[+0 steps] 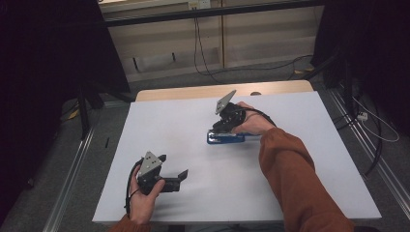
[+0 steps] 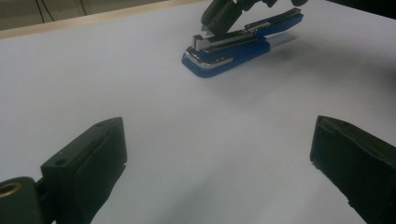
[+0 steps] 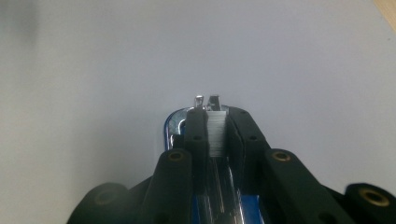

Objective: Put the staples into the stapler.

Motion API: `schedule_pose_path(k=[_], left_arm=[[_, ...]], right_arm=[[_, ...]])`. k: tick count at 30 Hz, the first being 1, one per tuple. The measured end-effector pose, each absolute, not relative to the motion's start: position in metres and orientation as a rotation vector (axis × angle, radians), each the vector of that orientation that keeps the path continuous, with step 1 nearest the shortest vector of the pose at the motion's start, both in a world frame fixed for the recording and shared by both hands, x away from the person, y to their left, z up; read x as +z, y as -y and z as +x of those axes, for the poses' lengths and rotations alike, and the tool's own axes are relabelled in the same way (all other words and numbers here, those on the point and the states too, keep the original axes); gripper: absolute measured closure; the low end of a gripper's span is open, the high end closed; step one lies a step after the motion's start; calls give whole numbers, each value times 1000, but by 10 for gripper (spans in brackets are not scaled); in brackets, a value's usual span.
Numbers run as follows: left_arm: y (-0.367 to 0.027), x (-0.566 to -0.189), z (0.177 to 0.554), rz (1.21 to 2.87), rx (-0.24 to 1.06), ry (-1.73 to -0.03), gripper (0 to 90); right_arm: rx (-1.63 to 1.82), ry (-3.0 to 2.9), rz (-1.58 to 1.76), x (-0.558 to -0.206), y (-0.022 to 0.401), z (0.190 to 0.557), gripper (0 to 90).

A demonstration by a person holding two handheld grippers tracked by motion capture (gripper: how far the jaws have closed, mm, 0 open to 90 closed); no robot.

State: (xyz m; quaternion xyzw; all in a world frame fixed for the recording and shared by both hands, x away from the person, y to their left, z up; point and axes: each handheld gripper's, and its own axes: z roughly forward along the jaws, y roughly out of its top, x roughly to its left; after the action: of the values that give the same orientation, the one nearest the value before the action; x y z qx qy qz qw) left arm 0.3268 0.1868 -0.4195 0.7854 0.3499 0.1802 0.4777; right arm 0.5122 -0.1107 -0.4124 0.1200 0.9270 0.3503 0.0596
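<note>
While your right gripper (image 1: 223, 126) clamps its fingers (image 3: 195, 133) on the silver staple strip (image 3: 216, 133) in the open blue metal stapler (image 1: 225, 137) at mid white tabletop (image 1: 193, 121), keep the pull straight. A skewed pull may break the strip or drag the unsecured stapler. Your left gripper (image 1: 173, 166) rests near you, fingers (image 2: 88, 161) wide and empty.

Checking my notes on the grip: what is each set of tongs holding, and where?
Right tongs clamp the strip of staples in the open blue stapler, near its front end. Left tongs hold nothing.
</note>
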Motion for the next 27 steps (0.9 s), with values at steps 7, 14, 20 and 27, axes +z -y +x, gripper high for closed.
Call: schedule_pose_path(k=[7,14,20,27], left_arm=[[-187,-420,327,1918,439,-854,40],[-187,-419,327,1918,443,-852,40],[-187,-419,327,1920,443,-851,40],[-187,-419,326,1909,447,-851,40]], right_arm=[[1054,-2813,362,-415,110,513,792],[1059,-2816,357,-416,109,513,792],[1044,-2819,356,-416,107,513,792],[1039,-2818,336,-416,104,514,792]])
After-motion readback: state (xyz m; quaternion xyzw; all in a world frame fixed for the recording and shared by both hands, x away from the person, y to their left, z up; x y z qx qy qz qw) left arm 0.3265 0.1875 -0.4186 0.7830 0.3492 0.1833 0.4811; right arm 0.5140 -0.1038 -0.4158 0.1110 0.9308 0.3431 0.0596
